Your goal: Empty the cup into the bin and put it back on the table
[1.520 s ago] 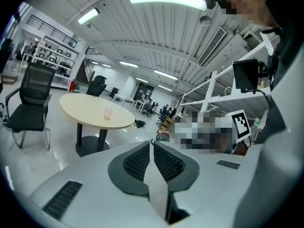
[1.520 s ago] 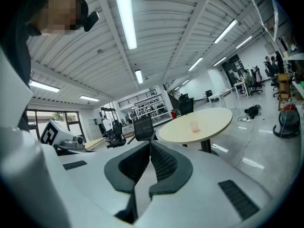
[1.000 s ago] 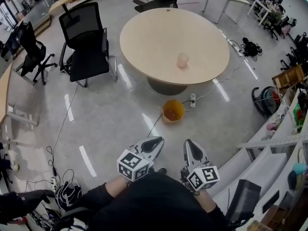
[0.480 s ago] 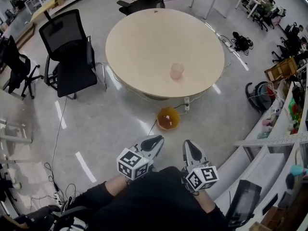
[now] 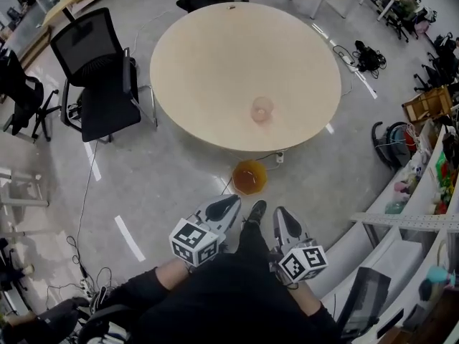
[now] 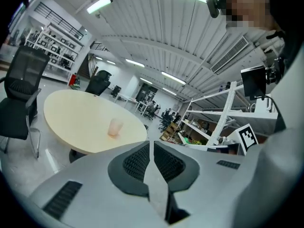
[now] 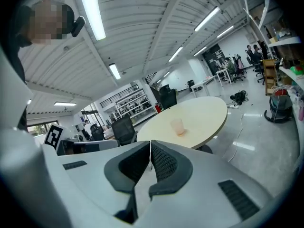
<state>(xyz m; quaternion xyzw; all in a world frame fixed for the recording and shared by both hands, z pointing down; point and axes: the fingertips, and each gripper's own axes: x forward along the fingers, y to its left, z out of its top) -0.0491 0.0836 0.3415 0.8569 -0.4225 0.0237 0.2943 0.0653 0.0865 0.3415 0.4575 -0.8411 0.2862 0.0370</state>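
A translucent pinkish cup [image 5: 262, 110] stands upright on the round beige table [image 5: 215, 56], near the edge closest to the person. What lies inside it is too small to tell. On the floor just in front of that edge sits an orange bin [image 5: 249, 177], its mouth open upward. Its inside looks orange-brown, and any contents cannot be made out.

The left gripper [image 5: 228, 205] and right gripper [image 5: 281, 218] hang side by side close to the person's body, well apart from the cup and bin. Each gripper's fingers are pressed together with nothing between them. A black office chair [image 5: 100, 77] stands at the table's left.
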